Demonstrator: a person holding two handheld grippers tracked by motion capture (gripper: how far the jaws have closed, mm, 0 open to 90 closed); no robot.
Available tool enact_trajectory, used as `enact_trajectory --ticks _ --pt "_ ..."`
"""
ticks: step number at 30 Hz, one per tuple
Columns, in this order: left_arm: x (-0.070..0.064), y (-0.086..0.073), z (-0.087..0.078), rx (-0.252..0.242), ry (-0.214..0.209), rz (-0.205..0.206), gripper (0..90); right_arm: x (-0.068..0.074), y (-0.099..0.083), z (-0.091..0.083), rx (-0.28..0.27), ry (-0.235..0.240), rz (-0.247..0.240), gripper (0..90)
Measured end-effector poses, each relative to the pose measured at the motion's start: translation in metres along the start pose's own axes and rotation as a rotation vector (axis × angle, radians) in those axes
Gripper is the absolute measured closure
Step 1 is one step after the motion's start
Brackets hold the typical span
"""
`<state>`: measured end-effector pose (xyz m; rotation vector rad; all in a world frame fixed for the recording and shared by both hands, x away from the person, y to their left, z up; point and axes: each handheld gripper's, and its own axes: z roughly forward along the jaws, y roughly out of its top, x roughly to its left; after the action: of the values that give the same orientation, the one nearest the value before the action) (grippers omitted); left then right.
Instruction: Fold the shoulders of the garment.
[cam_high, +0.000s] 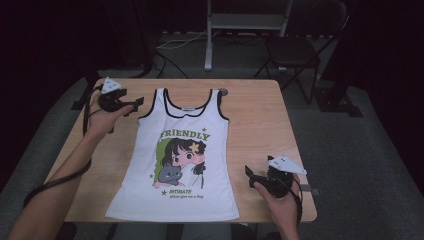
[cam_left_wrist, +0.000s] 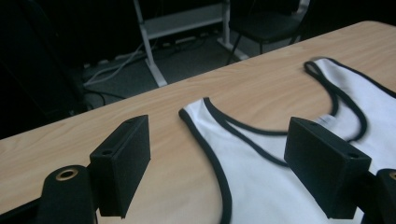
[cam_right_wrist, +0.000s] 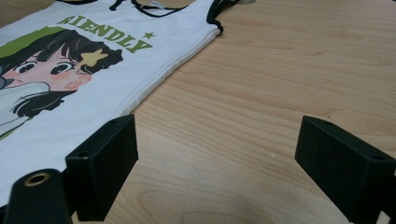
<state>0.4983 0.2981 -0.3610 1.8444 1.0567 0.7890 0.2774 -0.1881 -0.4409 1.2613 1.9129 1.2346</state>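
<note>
A white tank top (cam_high: 182, 155) with a cartoon girl print lies flat on the middle of a wooden table (cam_high: 255, 125). The left tongs (cam_high: 131, 106) hover just beside its upper left shoulder strap, jaws wide apart and empty. The right tongs (cam_high: 248, 174) sit near its lower right hem, also spread open, holding nothing.

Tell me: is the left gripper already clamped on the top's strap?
No, the left gripper stands open over the strap, jaws apart and touching nothing.
</note>
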Motion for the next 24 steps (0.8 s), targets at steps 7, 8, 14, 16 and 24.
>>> enact_trajectory --ticks 7,8,14,16,24 --pt "0.002 0.021 0.060 0.082 0.020 0.016 23.6 0.000 0.000 0.000 -0.002 -0.001 -0.002 12.8" --pt "0.003 0.022 0.076 0.120 0.036 0.024 24.5 0.000 0.000 0.000 0.000 0.003 0.005 12.8" --pt "0.009 0.020 0.110 0.198 0.055 0.015 24.5 -0.001 0.000 0.000 0.000 0.011 0.011 12.8" --pt "0.011 0.018 0.121 0.223 0.073 0.008 25.1 -0.001 0.000 0.000 0.002 0.012 0.008 12.8" --pt "0.016 0.005 0.152 0.270 0.089 -0.039 32.8 -0.001 0.001 0.002 -0.001 0.027 0.014 12.8"
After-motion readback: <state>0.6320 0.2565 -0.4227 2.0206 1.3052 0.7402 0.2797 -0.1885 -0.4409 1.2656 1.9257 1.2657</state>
